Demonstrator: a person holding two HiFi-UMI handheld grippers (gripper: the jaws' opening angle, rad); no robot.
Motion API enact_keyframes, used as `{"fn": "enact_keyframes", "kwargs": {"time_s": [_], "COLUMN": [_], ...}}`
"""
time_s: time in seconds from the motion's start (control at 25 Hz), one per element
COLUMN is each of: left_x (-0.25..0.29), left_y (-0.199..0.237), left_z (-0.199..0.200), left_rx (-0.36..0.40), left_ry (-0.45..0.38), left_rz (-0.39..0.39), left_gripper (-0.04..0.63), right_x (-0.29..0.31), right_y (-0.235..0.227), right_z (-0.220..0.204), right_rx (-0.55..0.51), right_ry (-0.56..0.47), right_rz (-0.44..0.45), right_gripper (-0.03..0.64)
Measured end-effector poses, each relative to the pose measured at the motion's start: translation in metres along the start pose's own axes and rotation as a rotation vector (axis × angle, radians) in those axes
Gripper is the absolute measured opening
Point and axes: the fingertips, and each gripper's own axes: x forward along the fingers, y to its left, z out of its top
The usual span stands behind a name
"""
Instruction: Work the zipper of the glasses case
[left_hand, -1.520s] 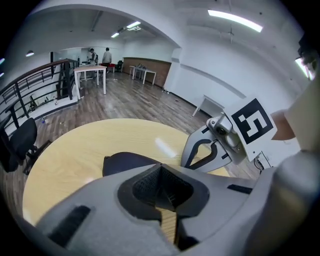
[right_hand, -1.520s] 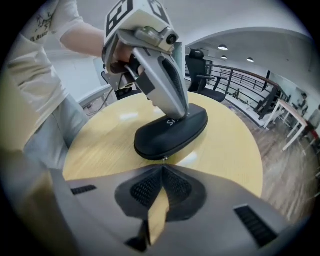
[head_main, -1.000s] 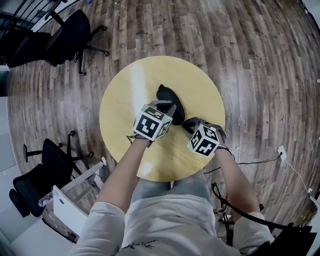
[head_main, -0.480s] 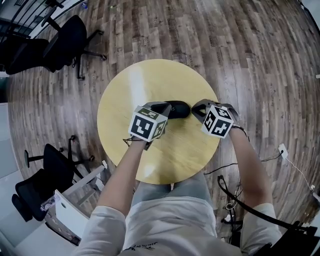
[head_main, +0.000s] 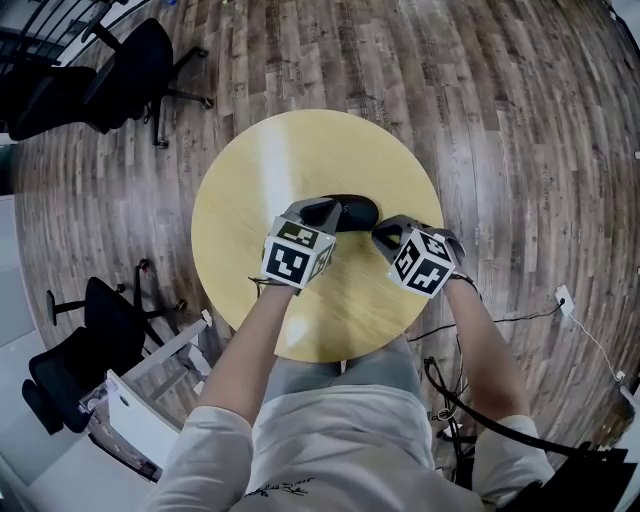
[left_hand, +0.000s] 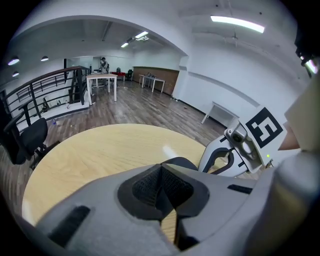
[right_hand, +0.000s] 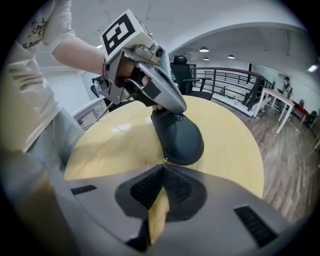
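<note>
Glasses case (head_main: 352, 212): black and oval. It lies near the middle of the round yellow surface (head_main: 250, 180), between the two grippers.
Left gripper (left_hand: 161, 166): the fingers are pressed together on the left end of the case. In the left gripper view the tips meet and the dark case (left_hand: 179, 161) comes out just behind them, so how much of it sits between them is hidden.
Right gripper (right_hand: 162, 169): the fingers are pressed together at the tips on the small metal zipper pull (right_hand: 164, 160), at the end of the case nearest to this gripper. The pull is tiny and the tips cover part of it.
Zipper line: it is hard to make out on the dark shell (right_hand: 179, 136). I cannot tell if it is open or closed.
Head view: the marker cubes cover most of both gripper bodies, and only the finger ends show beyond them.
Far end of case: in the right gripper view it is hidden under the fingers of the left gripper (right_hand: 172, 102).
</note>
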Motion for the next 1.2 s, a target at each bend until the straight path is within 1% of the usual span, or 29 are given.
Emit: {"fn": "enact_keyframes", "kwargs": {"time_s": [0.16, 0.24, 0.36, 0.44, 0.52, 0.64, 0.72, 0.8, 0.92, 1.04, 1.12, 1.2], "left_x": [-0.001, -0.002, -0.004, -0.004, -0.004, -0.031, -0.073, -0.126, -0.202, -0.258, -0.284, -0.299], "left_y": [0.002, 0.002, 0.003, 0.006, 0.006, 0.002, -0.007, -0.02, -0.042, -0.046, -0.043, -0.04], "left_z": [0.0, -0.001, -0.003, -0.003, -0.001, 0.01, 0.017, 0.017, 0.008, -0.001, -0.004, -0.005], "left_rx": [-0.043, -0.048, -0.019, -0.006, -0.014, -0.05, -0.061, -0.077, -0.143, -0.195, -0.201, -0.189], "left_ry": [-0.016, -0.024, -0.043, -0.061, -0.093, -0.181, -0.25, -0.322, -0.428, -0.528, -0.584, -0.622], "left_rz": [-0.012, -0.017, -0.002, 0.004, 0.001, 0.011, 0.033, 0.066, 0.11, 0.174, 0.233, 0.267], "left_gripper": [0.006, 0.006, 0.006, 0.006, 0.006, 0.006, 0.006, 0.006, 0.006, 0.006, 0.006, 0.006], "right_x": [0.004, 0.001, -0.015, -0.031, -0.053, -0.093, -0.119, -0.138, -0.161, -0.168, -0.167, -0.164], "right_y": [0.001, 0.0, -0.005, -0.009, -0.009, 0.002, 0.019, 0.041, 0.077, 0.102, 0.113, 0.121], "right_z": [0.003, 0.0, -0.011, -0.016, -0.011, 0.025, 0.06, 0.098, 0.155, 0.208, 0.232, 0.246], "right_rx": [0.059, 0.096, 0.232, 0.34, 0.413, 0.479, 0.514, 0.539, 0.536, 0.509, 0.499, 0.49], "right_ry": [-0.025, -0.05, -0.122, -0.204, -0.284, -0.402, -0.487, -0.55, -0.646, -0.732, -0.752, -0.758], "right_rz": [-0.035, -0.064, -0.151, -0.231, -0.292, -0.355, -0.375, -0.381, -0.361, -0.336, -0.331, -0.327], "right_gripper": [0.0, 0.002, 0.003, 0.002, 0.002, 0.002, 0.002, 0.002, 0.002, 0.001, 0.0, 0.0]}}
